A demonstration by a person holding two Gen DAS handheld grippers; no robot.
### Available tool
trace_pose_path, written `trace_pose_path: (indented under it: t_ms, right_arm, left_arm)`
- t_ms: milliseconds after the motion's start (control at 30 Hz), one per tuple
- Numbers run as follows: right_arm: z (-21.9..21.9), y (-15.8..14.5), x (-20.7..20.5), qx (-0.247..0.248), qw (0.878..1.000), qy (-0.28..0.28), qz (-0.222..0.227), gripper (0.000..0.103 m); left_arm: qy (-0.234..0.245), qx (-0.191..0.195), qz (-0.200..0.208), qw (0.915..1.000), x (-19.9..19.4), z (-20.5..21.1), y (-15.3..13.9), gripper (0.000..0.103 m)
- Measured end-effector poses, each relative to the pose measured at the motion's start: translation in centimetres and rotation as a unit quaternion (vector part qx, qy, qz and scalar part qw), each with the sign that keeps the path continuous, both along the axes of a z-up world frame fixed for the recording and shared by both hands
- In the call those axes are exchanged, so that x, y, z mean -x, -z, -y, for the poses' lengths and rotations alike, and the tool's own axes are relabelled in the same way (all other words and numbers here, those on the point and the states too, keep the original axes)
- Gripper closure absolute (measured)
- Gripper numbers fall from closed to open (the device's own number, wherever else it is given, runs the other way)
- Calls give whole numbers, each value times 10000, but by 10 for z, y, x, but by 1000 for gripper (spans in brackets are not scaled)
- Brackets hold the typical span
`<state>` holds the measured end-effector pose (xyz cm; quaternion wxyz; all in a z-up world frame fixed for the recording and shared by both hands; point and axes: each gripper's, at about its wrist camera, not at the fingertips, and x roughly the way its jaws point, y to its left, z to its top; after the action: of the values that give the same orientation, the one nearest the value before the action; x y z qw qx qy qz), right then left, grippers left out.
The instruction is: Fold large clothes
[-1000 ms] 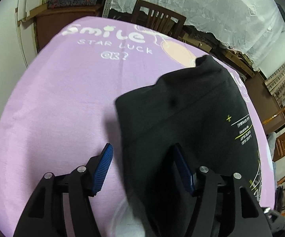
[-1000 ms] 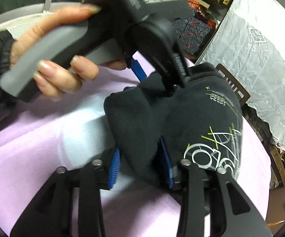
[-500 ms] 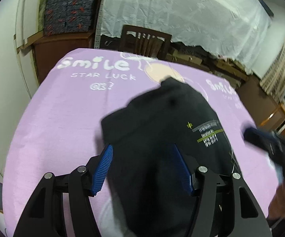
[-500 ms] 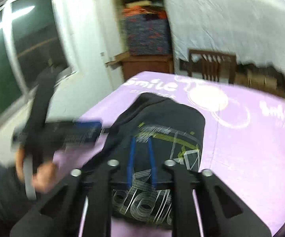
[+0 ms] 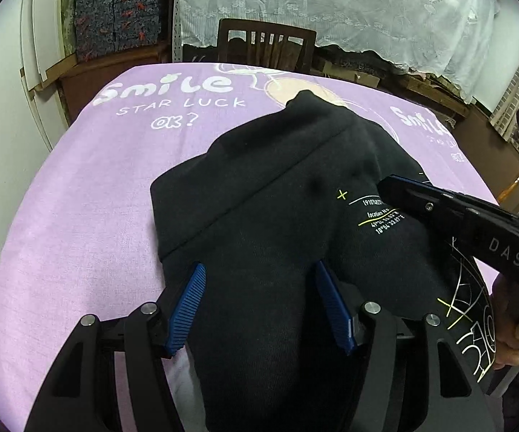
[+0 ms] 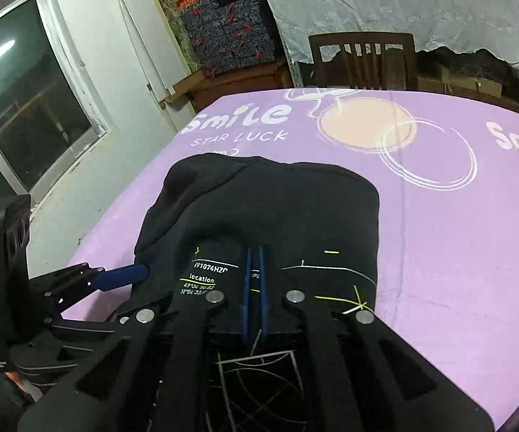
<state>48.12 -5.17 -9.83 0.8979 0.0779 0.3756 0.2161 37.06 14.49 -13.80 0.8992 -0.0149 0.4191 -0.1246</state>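
A black sweatshirt with white and yellow print lies folded in a thick bundle on the purple cloth of the table; it also shows in the right wrist view. My left gripper is open, its blue pads on either side of the bundle's near end. My right gripper is shut, its pads together above the printed part, with no cloth seen between them. It also shows at the right of the left wrist view.
The purple cloth carries white "Smile" lettering. A dark wooden chair stands at the table's far edge before a white lace curtain. A wooden cabinet with patterned boxes and a window are at the left.
My right gripper let go of the sweatshirt's edge, shut, and swung round above the printed part. My left gripper stayed open and moved over the bundle's near end. The bundle now lies flatter.
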Motion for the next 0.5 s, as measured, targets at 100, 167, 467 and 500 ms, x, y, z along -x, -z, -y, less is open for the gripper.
trace_pose_path:
  t_ms: [100, 167, 467, 500]
  right_arm:
    - [2, 4, 10, -158, 9999, 10, 23, 103]
    - [3, 2, 8, -215, 9998, 27, -27, 102]
    - [17, -40, 70, -402, 9990, -33, 195, 95]
    - [16, -41, 77, -375, 9991, -58, 208, 95]
  left_arm:
    - [-24, 47, -7, 10000, 1, -1, 1, 37]
    - [-25, 96, -60, 9999, 1, -4, -3, 36]
    - [0, 494, 175, 9986, 26, -28, -46, 38]
    - [37, 490, 129, 9987, 29, -26, -45, 38]
